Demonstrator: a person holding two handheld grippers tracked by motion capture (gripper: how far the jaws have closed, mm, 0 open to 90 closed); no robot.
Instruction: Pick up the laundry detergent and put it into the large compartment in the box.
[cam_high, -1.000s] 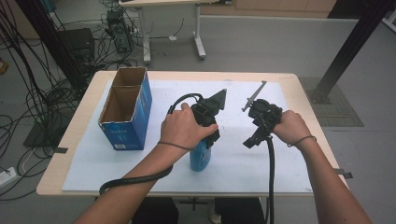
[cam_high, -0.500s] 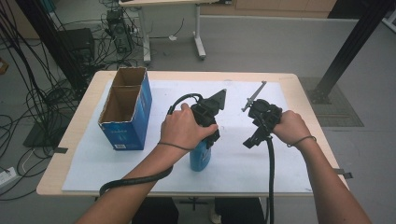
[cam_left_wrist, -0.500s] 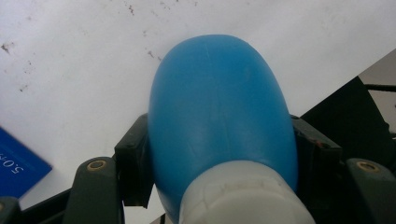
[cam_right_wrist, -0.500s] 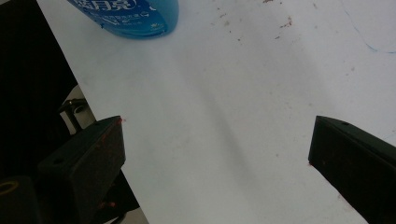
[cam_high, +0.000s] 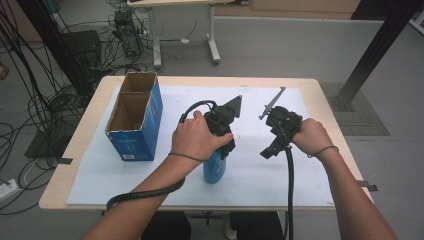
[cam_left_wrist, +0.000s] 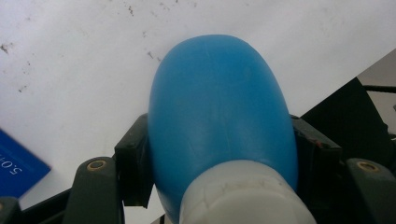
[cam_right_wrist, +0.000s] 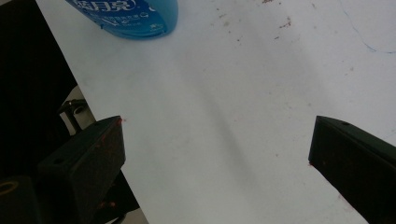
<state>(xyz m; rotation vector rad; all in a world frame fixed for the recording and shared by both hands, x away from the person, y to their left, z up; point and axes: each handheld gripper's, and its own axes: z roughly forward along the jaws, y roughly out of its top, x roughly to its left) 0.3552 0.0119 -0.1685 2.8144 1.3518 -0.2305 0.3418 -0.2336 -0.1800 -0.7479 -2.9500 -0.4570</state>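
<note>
On the white sheet (cam_high: 260, 175) near the front middle of the table (cam_high: 75, 175), stood upright a blue bottle (cam_high: 215, 169) with a white neck, clamped by the left gripper (cam_high: 225, 145) from above. Seen from the left gripper view: black jaws pressed against both sides of the blue bottle body (cam_left_wrist: 219, 107), just below the white neck, with the bottle bottom pointing away toward the sheet. Held by the left hand (cam_high: 197, 137), with the cable looping back along the forearm. Kept to the right of the bottle, apart from it, the right gripper (cam_high: 272, 147), carried by the right hand (cam_high: 310, 136) a little above the sheet. Shown from the right gripper view: both jaws spread wide with nothing between them, bare white sheet (cam_right_wrist: 224, 116) below, and the lower part of the bottle (cam_right_wrist: 130, 16) with white printed letters at the top left corner. Placed at the left side of the sheet, well apart from the bottle, an open blue cardboard box (cam_high: 135, 117) with two compartments
</note>
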